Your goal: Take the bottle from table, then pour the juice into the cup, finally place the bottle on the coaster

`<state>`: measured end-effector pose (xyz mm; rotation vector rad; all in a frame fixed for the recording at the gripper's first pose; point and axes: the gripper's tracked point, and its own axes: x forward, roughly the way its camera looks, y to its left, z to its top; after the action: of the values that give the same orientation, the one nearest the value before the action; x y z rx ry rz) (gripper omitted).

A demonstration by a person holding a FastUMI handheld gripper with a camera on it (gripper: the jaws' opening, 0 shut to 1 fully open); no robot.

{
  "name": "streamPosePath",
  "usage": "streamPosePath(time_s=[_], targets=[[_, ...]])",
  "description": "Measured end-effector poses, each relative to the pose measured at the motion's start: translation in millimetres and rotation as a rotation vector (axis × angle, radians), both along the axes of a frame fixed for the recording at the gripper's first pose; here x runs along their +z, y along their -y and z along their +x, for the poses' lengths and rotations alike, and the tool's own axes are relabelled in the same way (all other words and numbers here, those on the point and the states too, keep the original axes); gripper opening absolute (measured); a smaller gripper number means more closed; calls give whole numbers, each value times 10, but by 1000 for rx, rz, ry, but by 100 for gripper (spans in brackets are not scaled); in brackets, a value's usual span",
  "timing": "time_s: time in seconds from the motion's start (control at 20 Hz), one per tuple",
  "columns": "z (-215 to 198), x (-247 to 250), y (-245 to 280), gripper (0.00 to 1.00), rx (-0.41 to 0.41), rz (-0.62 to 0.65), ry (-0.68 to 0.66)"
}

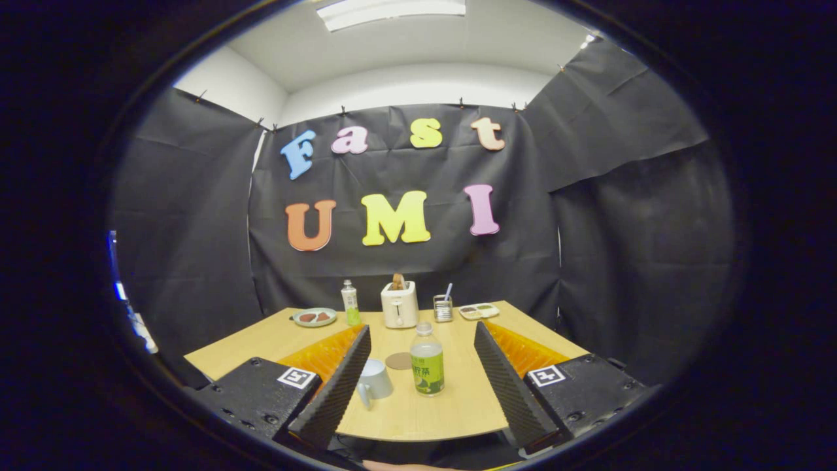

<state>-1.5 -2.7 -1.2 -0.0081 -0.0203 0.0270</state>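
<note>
Your tool (422,366) is spread wide and grips nothing. The juice bottle (427,360) stands upright on the desk (418,409), between the fingers and just ahead of them, touching neither. Just beside it, toward the left finger, you have the pale cup (375,381), its handle facing you, and behind that the round coaster (398,360) lies flat. Along the far edge stand a plate (314,317), a second bottle (350,303), a toaster (399,304), a small holder (443,308) and a tray (478,311).
</note>
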Motion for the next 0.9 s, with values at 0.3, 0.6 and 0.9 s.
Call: streamPosePath(time_s=[0.3, 0.6, 0.9], targets=[[35, -30, -19, 100, 5, -29, 2], [69, -94, 40, 100, -7, -15, -23], [85, -91, 63, 100, -24, -26, -6]])
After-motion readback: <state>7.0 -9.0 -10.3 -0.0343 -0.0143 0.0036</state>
